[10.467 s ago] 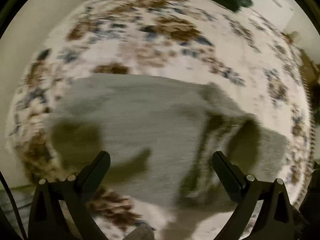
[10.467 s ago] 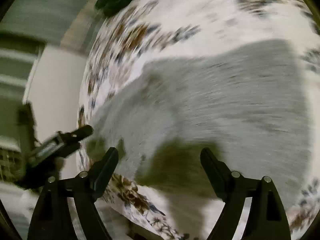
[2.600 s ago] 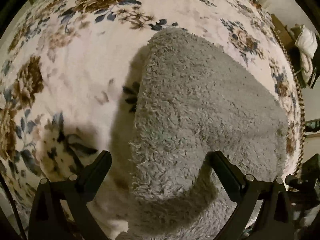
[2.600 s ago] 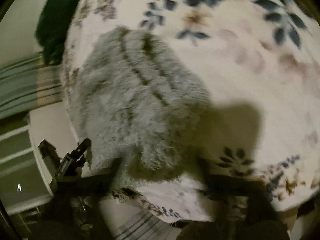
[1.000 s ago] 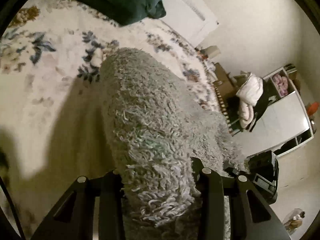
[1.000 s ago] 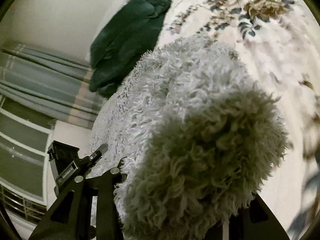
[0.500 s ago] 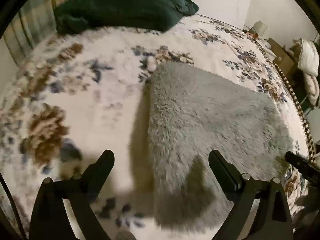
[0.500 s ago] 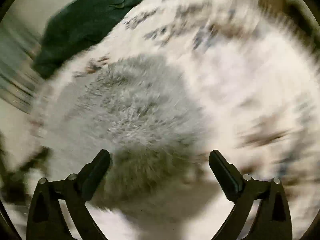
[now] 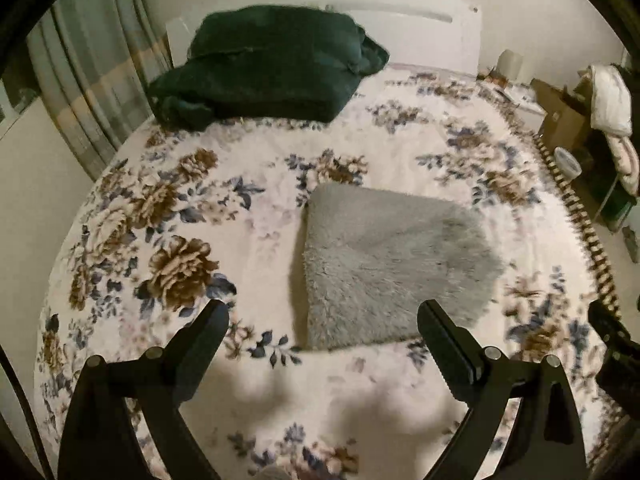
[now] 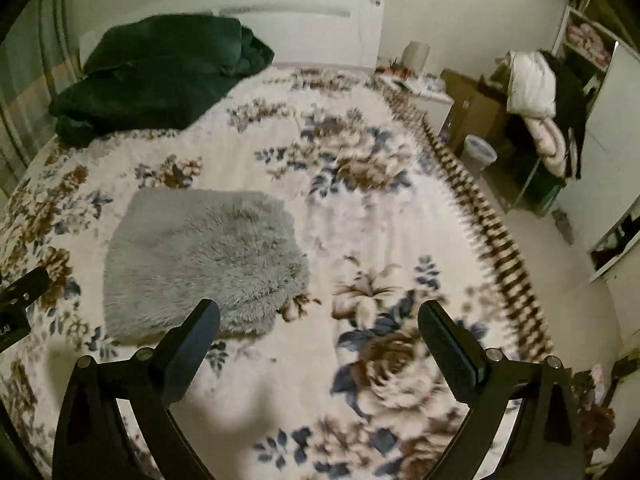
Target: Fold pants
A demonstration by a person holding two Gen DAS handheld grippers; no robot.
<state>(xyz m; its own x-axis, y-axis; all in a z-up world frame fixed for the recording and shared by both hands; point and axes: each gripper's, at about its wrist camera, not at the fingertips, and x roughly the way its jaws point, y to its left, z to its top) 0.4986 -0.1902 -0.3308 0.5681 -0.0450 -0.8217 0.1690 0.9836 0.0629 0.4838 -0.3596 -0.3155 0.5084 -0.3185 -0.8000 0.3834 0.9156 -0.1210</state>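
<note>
The grey fluffy pants point(image 9: 384, 268) lie folded into a compact rectangle on the floral bedspread point(image 9: 256, 148). They also show in the right wrist view point(image 10: 200, 260), left of centre. My left gripper point(image 9: 323, 322) is open and empty, raised above the bed just short of the bundle's near edge. My right gripper point(image 10: 319, 322) is open and empty, raised above the bedspread point(image 10: 360, 216) to the right of the bundle. Nothing touches the pants.
A dark green blanket point(image 9: 264, 68) is piled at the head of the bed, also seen in the right wrist view point(image 10: 156, 72). The bed's fringed right edge point(image 10: 480, 220) borders the floor. A cardboard box, bin point(image 10: 480, 152) and heaped clothes point(image 10: 532, 92) stand beyond it.
One second ago both grippers were shut on the grey pants. Both have let go, opened, and pulled up and back. The pants now lie folded on the bed.
</note>
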